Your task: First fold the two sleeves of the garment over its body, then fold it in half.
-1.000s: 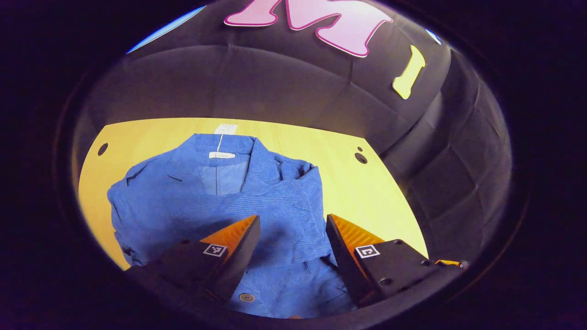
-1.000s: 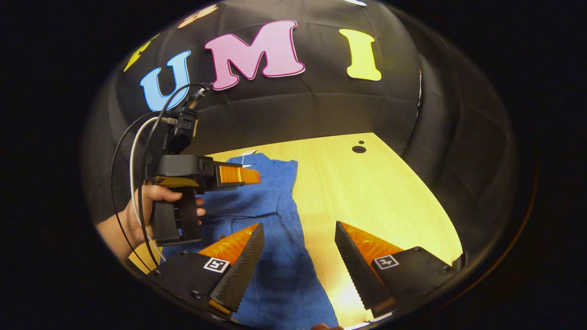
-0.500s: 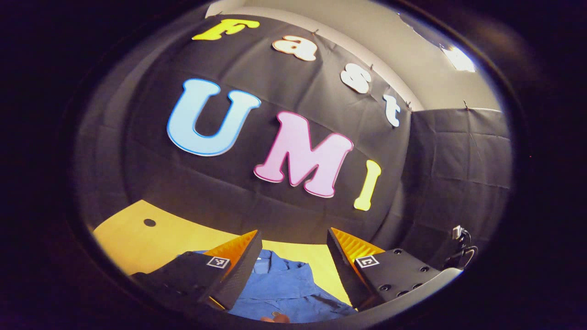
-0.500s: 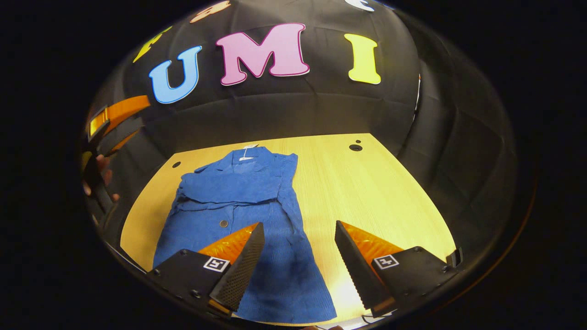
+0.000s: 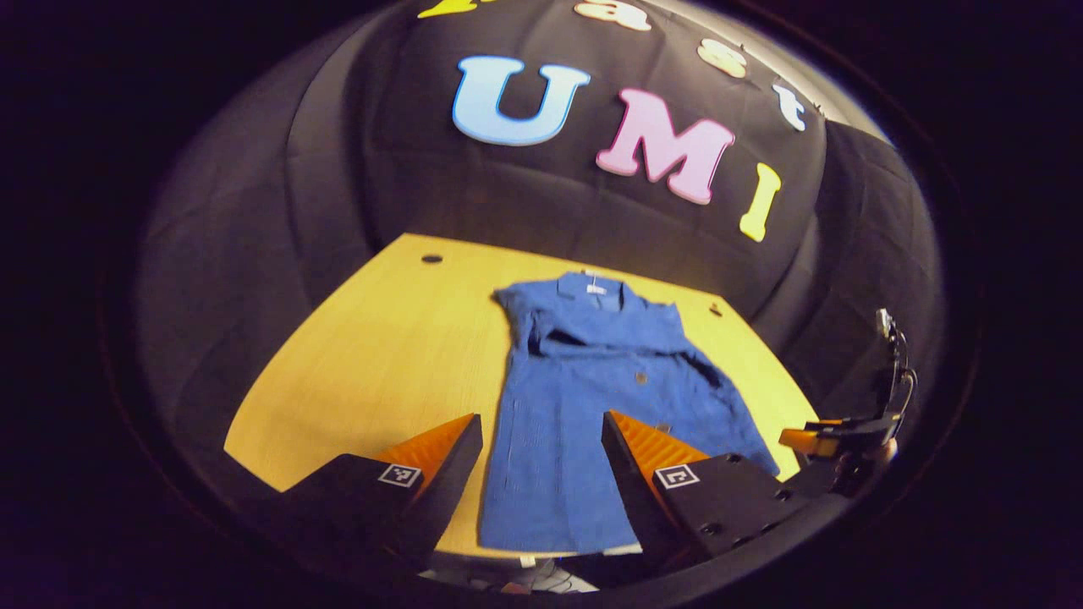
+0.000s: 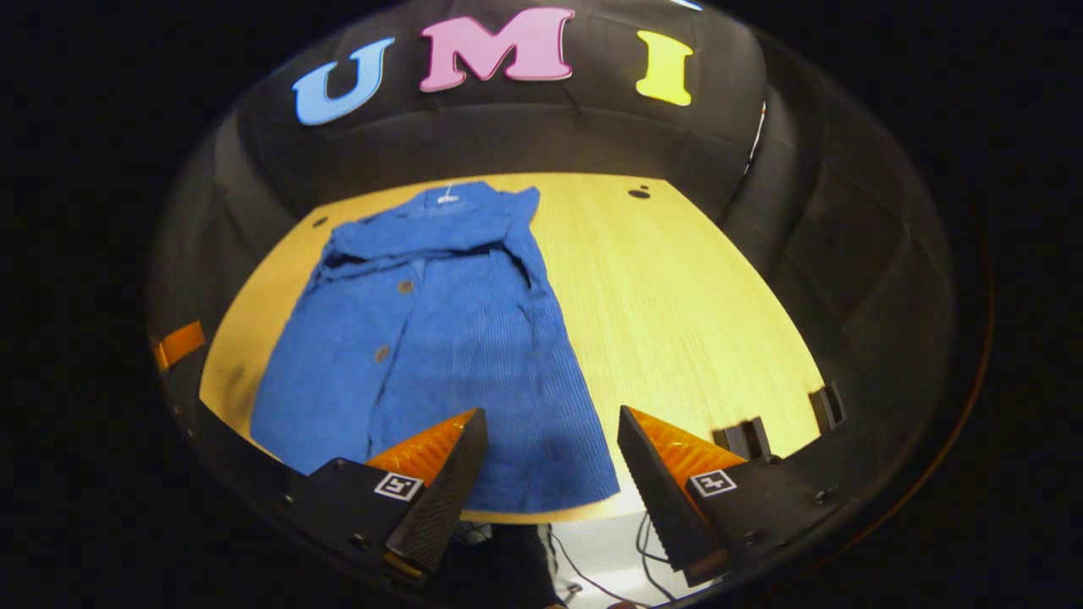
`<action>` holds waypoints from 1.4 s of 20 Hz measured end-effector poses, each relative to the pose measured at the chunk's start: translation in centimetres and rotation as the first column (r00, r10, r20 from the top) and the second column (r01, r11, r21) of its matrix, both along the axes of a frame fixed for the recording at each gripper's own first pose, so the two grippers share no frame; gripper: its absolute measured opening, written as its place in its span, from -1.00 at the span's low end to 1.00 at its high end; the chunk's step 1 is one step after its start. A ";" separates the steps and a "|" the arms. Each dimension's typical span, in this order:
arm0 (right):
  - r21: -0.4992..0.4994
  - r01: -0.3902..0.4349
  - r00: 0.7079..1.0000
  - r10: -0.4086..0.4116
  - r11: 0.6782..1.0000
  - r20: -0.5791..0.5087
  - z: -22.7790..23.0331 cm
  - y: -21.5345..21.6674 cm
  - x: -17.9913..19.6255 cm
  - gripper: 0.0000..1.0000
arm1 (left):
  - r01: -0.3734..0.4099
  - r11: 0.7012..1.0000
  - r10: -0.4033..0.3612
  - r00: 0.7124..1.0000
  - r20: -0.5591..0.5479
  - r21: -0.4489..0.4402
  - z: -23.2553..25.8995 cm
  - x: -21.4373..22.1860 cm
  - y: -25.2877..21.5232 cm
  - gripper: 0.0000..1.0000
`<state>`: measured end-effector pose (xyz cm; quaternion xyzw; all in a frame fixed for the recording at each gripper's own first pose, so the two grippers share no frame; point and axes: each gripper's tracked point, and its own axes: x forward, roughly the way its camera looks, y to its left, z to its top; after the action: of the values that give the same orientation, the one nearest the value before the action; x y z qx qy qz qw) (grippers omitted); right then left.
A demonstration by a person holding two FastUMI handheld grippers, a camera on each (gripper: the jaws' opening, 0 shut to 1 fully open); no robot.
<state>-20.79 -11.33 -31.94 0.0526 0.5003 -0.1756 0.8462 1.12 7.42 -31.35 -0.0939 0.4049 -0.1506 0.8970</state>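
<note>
A blue button-up garment (image 5: 592,397) lies flat on the yellow wooden table (image 5: 381,338), collar toward the far wall, hem at the near edge. Both sleeves lie folded across its upper body. My left gripper (image 5: 541,452) hovers open above the hem's left part, holding nothing. In the right gripper view the garment (image 6: 431,338) spreads over the left half of the table (image 6: 677,296). My right gripper (image 6: 550,452) stands open above the hem's right corner, holding nothing. The right gripper (image 5: 833,440) also shows far right in the left gripper view.
Small round holes mark the table's far corners (image 5: 431,258) (image 6: 639,194). Two dark brackets (image 6: 744,438) sit on the near right edge. Cables (image 6: 592,562) hang below the front edge. The black cloth wall closes the back and sides.
Both grippers have drawn back from the garment's upper part to the table's near edge. The left one swung up toward the wall and came down again. Both stayed open.
</note>
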 end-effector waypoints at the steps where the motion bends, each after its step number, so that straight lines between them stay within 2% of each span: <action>1: 0.011 0.008 1.000 -0.008 1.000 -0.027 -1.0 0.2 -1.0 0.97 | 0.006 1.000 -0.005 0.999 -0.045 0.017 -1.0 -1.4 0.1 0.69; 3: 0.047 0.062 0.996 -0.058 0.997 -0.064 -2.3 0.2 -2.4 0.98 | -0.004 0.998 0.008 0.997 -0.082 0.055 -1.7 -2.2 0.6 0.67; 7: 0.081 0.162 0.983 -0.154 0.983 -0.101 -4.5 -0.7 -2.9 0.97 | -0.005 0.995 0.026 0.976 -0.218 0.097 -5.4 -3.8 -0.3 0.68; 8: 0.084 0.163 0.982 -0.153 0.983 -0.112 -4.9 -0.8 -2.9 0.98 | -0.017 0.991 0.046 0.976 -0.215 0.133 -5.9 -3.6 0.3 0.68; 9: 0.084 0.153 0.982 -0.142 0.985 -0.125 -5.1 -0.7 -2.9 0.97 | -0.004 0.990 0.033 0.978 -0.207 0.140 -5.5 -3.3 0.0 0.68; 10: 0.081 0.145 0.982 -0.133 0.986 -0.137 -5.4 -0.7 -3.1 0.98 | 0.000 0.987 0.036 0.974 -0.226 0.160 -5.9 -3.2 -0.3 0.55; 13: 0.107 0.147 0.978 -0.129 0.983 -0.161 -6.4 -0.1 -3.0 0.98 | 0.017 0.973 0.044 0.966 -0.254 0.232 -6.2 -3.2 -0.7 0.58; 15: 0.112 0.150 0.977 -0.130 0.982 -0.167 -6.6 -0.2 -2.9 0.98 | 0.007 0.970 0.060 0.961 -0.269 0.243 -5.6 -3.1 -1.6 0.55; 18: 0.055 0.152 0.978 -0.142 0.987 -0.156 -6.0 -1.1 -2.7 0.99 | -0.030 0.971 0.098 0.955 -0.279 0.238 -5.7 -3.1 -1.9 0.48; 19: 0.042 0.145 0.977 -0.137 0.989 -0.161 -6.2 -1.5 -2.8 0.76 | -0.035 0.971 0.103 0.954 -0.282 0.236 -5.8 -3.2 -2.0 0.48; 20: 0.077 0.140 0.974 -0.123 0.987 -0.192 -6.5 -0.9 -3.4 0.97 | -0.032 0.971 0.101 0.953 -0.287 0.238 -5.8 -3.2 -2.0 0.48; 21: 0.097 0.167 0.973 -0.148 0.981 -0.178 -6.7 -1.0 -3.1 0.96 | -0.024 0.970 0.097 0.951 -0.294 0.243 -5.8 -3.3 -2.0 0.48; 22: 0.110 0.192 0.967 -0.169 0.975 -0.190 -6.9 -0.7 -2.9 0.70 | -0.019 0.970 0.094 0.948 -0.303 0.242 -5.8 -3.3 -2.0 0.48; 23: 0.114 0.185 0.968 -0.161 0.976 -0.194 -6.8 -0.5 -2.7 0.92 | -0.022 0.971 0.099 0.945 -0.313 0.239 -5.7 -3.3 -2.3 0.45; 24: 0.128 0.164 0.970 -0.136 0.978 -0.203 -6.8 -0.2 -2.4 0.65 | -0.023 0.971 0.101 0.943 -0.317 0.239 -5.6 -3.1 -2.6 0.35; 25: 0.134 0.152 0.970 -0.122 0.979 -0.210 -7.1 0.2 -2.1 0.56 | -0.019 0.972 0.095 0.943 -0.319 0.235 -5.6 -3.2 -3.0 0.26; 26: 0.145 0.137 0.971 -0.104 0.980 -0.214 -7.0 1.2 -1.8 0.27 | -0.013 0.975 0.085 0.944 -0.320 0.221 -5.2 -3.1 -3.5 0.12; 27: 0.141 0.128 0.971 -0.095 0.982 -0.220 -7.1 1.7 -1.5 -0.29 | -0.011 0.977 0.082 0.943 -0.323 0.214 -5.3 -3.1 -4.2 -0.16; 28: 0.141 0.099 0.975 -0.068 0.985 -0.211 -7.0 2.3 -0.8 -0.63 | -0.013 0.976 0.085 0.941 -0.327 0.215 -5.4 -3.1 -4.7 -0.41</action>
<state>-21.57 -9.07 -38.93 0.1192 0.5942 -0.1773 0.7755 -1.98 2.77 -36.73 -0.0330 0.5621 -0.0664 0.8238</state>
